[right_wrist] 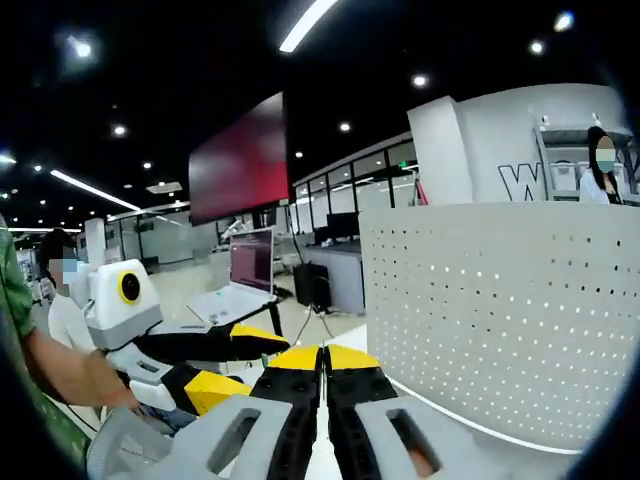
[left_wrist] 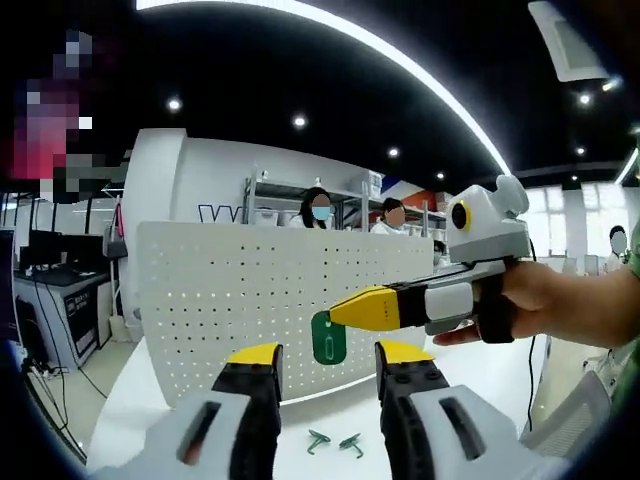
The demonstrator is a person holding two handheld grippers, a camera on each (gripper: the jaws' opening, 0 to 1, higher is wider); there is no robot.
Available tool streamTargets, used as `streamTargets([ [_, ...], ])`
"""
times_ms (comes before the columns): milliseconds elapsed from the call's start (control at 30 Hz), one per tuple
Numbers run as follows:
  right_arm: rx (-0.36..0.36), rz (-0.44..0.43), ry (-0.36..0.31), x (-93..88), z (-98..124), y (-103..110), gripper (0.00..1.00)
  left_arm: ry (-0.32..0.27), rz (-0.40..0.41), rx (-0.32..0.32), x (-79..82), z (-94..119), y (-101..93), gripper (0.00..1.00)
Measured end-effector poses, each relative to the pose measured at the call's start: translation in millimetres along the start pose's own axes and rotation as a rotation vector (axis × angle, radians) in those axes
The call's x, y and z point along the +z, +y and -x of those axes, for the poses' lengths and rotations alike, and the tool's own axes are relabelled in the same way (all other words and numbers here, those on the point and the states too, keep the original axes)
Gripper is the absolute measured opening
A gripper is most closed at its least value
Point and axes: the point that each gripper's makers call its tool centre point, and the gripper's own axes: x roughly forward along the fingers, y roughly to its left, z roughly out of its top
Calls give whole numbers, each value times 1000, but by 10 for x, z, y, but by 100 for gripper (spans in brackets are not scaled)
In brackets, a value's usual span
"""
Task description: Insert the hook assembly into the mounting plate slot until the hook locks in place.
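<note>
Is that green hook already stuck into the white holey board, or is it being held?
Held. The right gripper is shut on the green hook in front of the pegboard; whether it has entered a hole, I cannot tell.

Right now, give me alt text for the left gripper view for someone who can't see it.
The right gripper, held in a person's hand, holds a green hook against a white pegboard standing on a white table. The left gripper waits below with jaws open, and two more green hooks lie on the table between them.

Bright ceiling strip lights (left_wrist: 400, 70), fisheye-warped edges, perhaps slightly soft
</note>
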Motion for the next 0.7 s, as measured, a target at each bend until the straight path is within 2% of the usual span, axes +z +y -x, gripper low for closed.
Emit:
streamTargets([
  [267, 15, -11, -13, 39, 7, 59, 0, -5, -11, 3, 28, -15, 12, 32],
  [433, 20, -17, -16, 38, 13, 80, 0, -11, -38, -4, 44, -25, -9, 22],
  [700, 29, -23, -18, 44, 16, 113, 0, -5, -52, -3, 42, -32, -11, 17],
])
